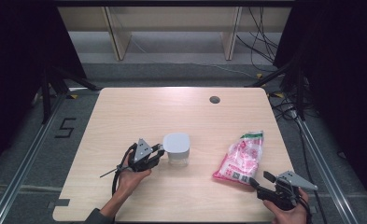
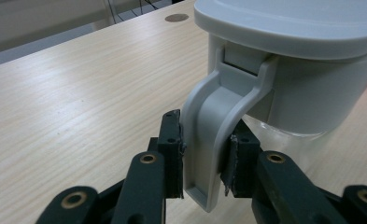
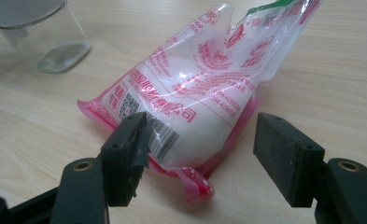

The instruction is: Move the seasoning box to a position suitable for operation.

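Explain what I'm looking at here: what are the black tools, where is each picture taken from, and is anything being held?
A person sits at a light wooden table, holding a black two-jaw gripper in each hand. The high view looks down from above; the other two pictures come from cameras riding on the grippers. The left gripper pinches the grey plastic clasp that hangs from the grey lid of a clear jar. The right gripper stands open around the near end of a pink-printed plastic bag of white grains, not squeezing it. The bag lies on the table.
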Demonstrator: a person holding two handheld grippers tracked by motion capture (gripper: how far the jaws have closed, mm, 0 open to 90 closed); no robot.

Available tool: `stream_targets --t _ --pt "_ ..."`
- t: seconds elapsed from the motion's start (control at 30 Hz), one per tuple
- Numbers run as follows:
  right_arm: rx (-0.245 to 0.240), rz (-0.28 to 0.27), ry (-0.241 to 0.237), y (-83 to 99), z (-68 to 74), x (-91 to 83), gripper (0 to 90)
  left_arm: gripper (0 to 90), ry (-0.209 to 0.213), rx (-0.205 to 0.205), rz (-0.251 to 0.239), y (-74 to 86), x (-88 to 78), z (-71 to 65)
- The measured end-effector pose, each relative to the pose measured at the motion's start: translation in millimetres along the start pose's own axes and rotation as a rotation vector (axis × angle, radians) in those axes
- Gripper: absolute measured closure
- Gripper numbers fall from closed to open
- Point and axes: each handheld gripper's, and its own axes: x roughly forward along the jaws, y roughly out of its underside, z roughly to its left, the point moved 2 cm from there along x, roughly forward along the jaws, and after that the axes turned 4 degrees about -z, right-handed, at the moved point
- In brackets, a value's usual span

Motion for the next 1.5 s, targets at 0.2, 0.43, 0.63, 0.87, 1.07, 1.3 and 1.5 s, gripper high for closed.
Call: stream_targets --t 0.2,0.43,0.63,0.87,1.07,1.3,1.5 --pt "0.016 0.006 -0.001 0.2 1.2 -0.5 36.3 71.3 0.039 0.013 0.001 -1.4 -0.5 -9.2" --pt "-0.003 0.001 -0.002 0.0 0.1 0.0 36.3 71.1 0.067 0.026 0.006 -2.4 -1.4 -19.9" --pt "0.004 0.003 -0.005 0.2 0.4 0.3 36.2 70.9 0.092 0.015 0.014 -3.3 -1.3 -29.5" --pt "0.046 0.015 -0.011 0.7 3.4 -0.4 36.2 69.5 0.111 -0.012 0.015 -3.4 -2.3 -29.4" --pt "0.019 0.003 -0.029 0.6 1.8 1.0 36.2 59.2 0.142 -0.027 0.022 -7.0 -8.6 -26.7" --pt "0.048 0.014 -0.035 0.6 4.7 0.2 36.2 46.7 0.170 0.011 0.047 -17.1 -23.5 -25.1" --pt "0.026 0.014 -0.025 0.5 3.3 -0.2 36.2 45.0 0.180 0.022 0.041 -25.7 -31.8 -23.5"
